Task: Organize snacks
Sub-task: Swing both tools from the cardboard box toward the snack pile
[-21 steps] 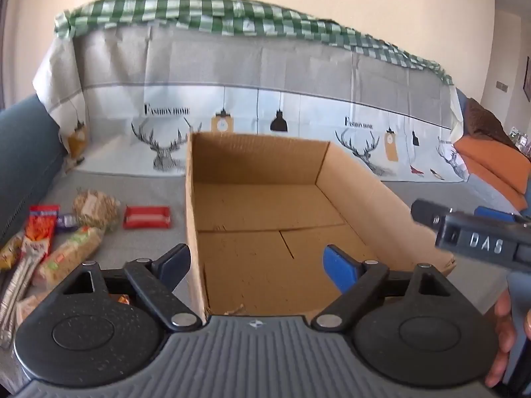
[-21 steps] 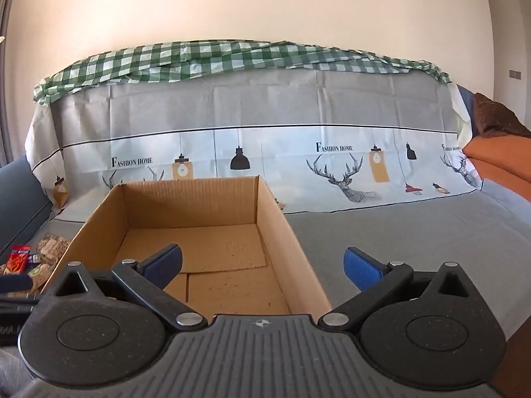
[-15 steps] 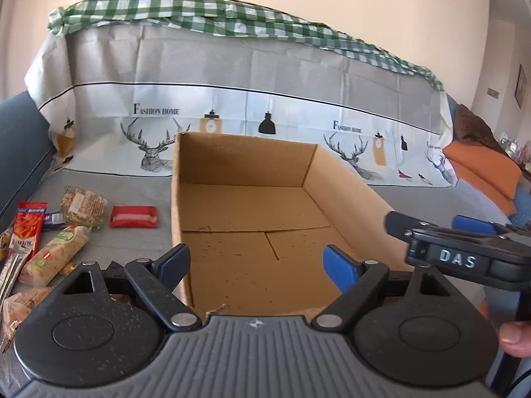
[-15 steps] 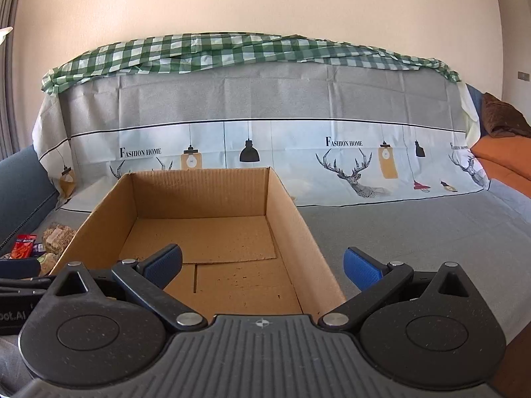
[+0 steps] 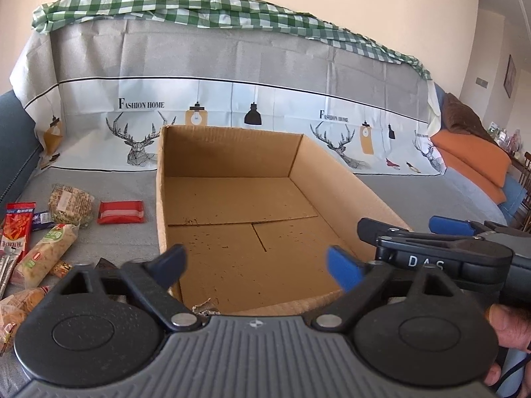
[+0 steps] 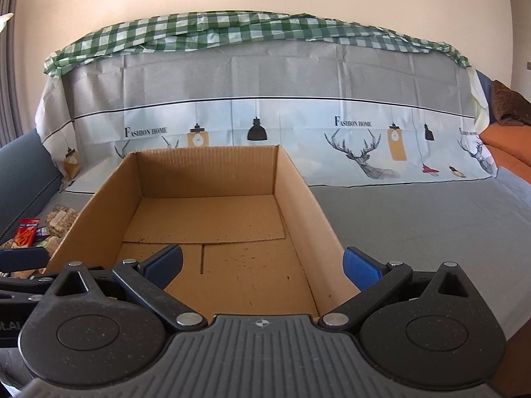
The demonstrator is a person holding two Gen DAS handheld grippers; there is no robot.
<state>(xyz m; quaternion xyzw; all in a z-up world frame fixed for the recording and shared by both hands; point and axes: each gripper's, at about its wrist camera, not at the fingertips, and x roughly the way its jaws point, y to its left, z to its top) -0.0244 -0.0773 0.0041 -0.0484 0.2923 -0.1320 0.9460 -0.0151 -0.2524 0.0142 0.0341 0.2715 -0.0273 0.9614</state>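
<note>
While both your grippers, left (image 5: 255,267) and right (image 6: 264,265), tip lower toward the empty box (image 5: 232,199) since a moment ago, fingers stay wide apart, holding nothing; snacks (image 5: 49,229) lie left of the left fingers, unsorted.

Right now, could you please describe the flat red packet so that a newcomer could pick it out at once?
Find the open cardboard box on the grey cover. Left of its left wall lie the snacks; the flat red packet lies nearest that wall. Alone among them it is a plain red rectangle with a pale band across its middle.
</note>
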